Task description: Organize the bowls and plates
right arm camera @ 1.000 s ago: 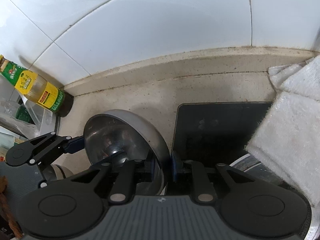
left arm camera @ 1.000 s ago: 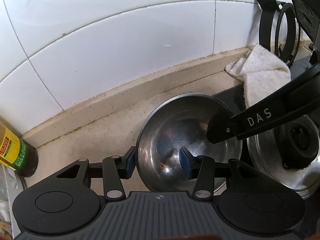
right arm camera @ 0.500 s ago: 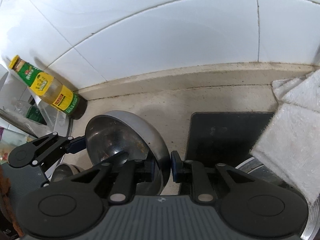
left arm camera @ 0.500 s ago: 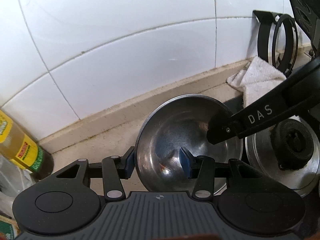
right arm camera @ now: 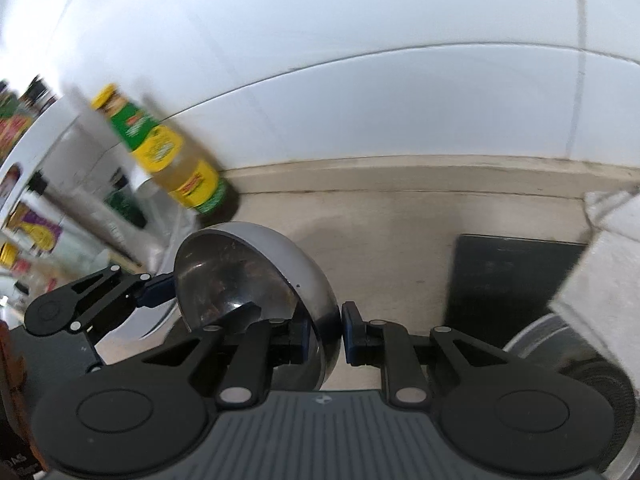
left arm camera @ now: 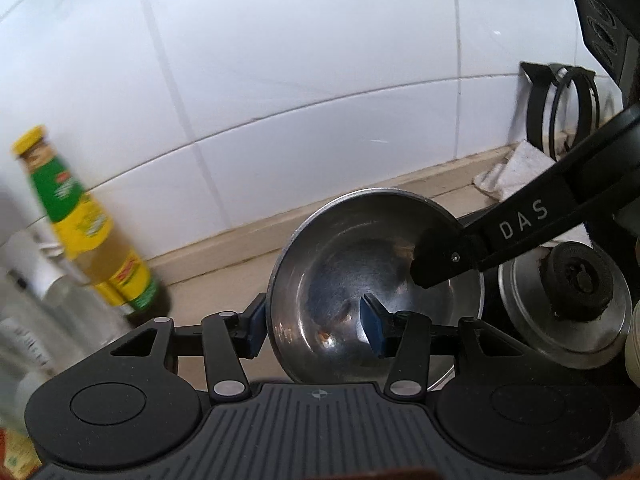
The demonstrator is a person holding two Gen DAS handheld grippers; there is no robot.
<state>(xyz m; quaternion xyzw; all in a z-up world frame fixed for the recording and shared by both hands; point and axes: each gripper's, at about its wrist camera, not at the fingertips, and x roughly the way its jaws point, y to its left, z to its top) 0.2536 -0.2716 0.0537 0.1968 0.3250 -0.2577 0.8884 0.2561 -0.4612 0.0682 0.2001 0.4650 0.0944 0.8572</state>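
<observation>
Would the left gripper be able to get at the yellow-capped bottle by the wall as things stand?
Probably not yet: the left gripper is shut on the steel bowl, shared with the right gripper. The bottle itself stands unobstructed.

White capital letters "DAS" are printed on the black arm of the right hand-held gripper (left arm camera: 436, 268), which reaches in from the right over the steel bowl (left arm camera: 372, 264) in the left wrist view. No other writing is legible. To the left of the bowl, against the tiled wall, stands a bottle (left arm camera: 86, 224) with a green and yellow label and a small red patch, but its print is too blurred to read in either view. In the right wrist view, packets and jars (right arm camera: 28, 224) further left of the bottle (right arm camera: 168, 156) carry coloured labels, also blurred beyond reading.
</observation>
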